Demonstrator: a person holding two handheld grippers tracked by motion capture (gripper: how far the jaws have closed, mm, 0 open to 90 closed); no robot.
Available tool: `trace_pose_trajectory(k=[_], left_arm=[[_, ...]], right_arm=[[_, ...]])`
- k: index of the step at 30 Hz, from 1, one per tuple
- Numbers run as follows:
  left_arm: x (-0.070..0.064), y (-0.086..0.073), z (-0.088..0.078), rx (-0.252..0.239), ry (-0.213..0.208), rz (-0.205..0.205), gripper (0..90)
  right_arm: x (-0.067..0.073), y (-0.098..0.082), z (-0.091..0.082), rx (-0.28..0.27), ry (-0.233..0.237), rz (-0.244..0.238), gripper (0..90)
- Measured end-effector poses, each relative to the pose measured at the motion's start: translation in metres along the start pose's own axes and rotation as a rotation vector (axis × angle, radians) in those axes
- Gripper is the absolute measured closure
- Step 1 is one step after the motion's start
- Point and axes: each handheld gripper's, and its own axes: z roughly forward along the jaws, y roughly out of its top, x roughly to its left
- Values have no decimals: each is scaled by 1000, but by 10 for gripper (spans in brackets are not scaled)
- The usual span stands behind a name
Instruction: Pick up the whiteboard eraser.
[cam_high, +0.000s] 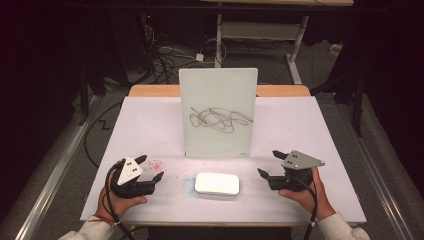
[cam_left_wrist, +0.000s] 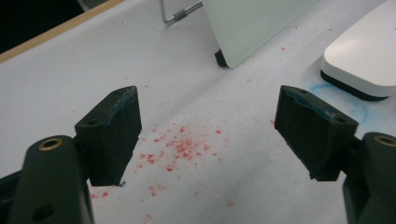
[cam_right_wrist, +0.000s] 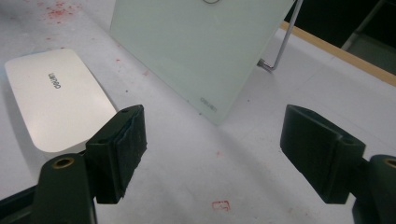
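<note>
Grippers are held low over the white tabletop, one at each side of a white eraser block lying flat near the front edge. Left gripper is seen with jaws spread wide and nothing between them; in the left gripper view red specks are scattered on the surface between the jaws, and the eraser lies beyond the right jaw on a faint blue smudge. Right gripper is likewise parted and empty; in the right gripper view the eraser is seen beyond the left jaw, apart from it. A small glass whiteboard is propped upright behind the eraser, with a black scribble drawn on its face.
</note>
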Motion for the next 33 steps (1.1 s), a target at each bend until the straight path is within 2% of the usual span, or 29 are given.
trace_pose_trajectory(k=[2, 3, 8, 9, 11, 12, 13, 16, 17, 18, 20, 24, 25, 26, 28, 29, 31, 33], left_arm=[[1, -1, 2, 13, -8, 0, 222], [1, -1, 3, 17, -6, 3, 223], [-1, -5, 3, 32, -1, -1, 225], [-1, -7, 2, 36, 4, -2, 225], [-1, -9, -1, 37, 2, -8, 225], [-2, -11, -3, 36, 5, -8, 225], [-3, -12, -5, 34, 7, -9, 225], [-5, -15, -9, 38, 15, 2, 224], [-6, -16, -11, 39, 17, 4, 224], [-7, -17, -12, 40, 18, 3, 224], [-7, -20, -14, 45, 22, -1, 224], [-8, -23, -17, 44, 18, -3, 216], [-9, -23, -17, 45, 18, -1, 216], [-10, -23, -18, 47, 19, 1, 216], [-12, -24, -18, 52, 17, 7, 216], [-13, -24, -18, 55, 20, 10, 216], [-13, -24, -18, 54, 17, 9, 216], [-12, -24, -17, 58, 18, 15, 215]], right_arm=[[-1, 0, 0, 1, 2, -6, 235], [-4, -1, 1, 14, 29, -2, 235], [-4, 3, 5, 33, 69, 1, 234], [-2, 8, 10, 38, 107, -5, 232], [0, 10, 11, 39, 120, -8, 231], [2, 14, 15, 37, 139, -27, 232], [6, 21, 21, 40, 187, -38, 231], [13, 31, 33, 50, 247, -58, 231], [13, 31, 33, 50, 247, -58, 231], [18, 35, 38, 55, 271, -68, 231], [31, 43, 53, 82, 339, -97, 230], [48, 51, 72, 139, 418, -141, 227], [48, 51, 72, 139, 418, -141, 227], [55, 52, 80, 174, 442, -170, 221], [57, 53, 83, 188, 454, -175, 221], [63, 53, 92, 220, 476, -195, 217], [65, 52, 94, 232, 486, -200, 214], [69, 50, 102, 276, 501, -213, 214]])
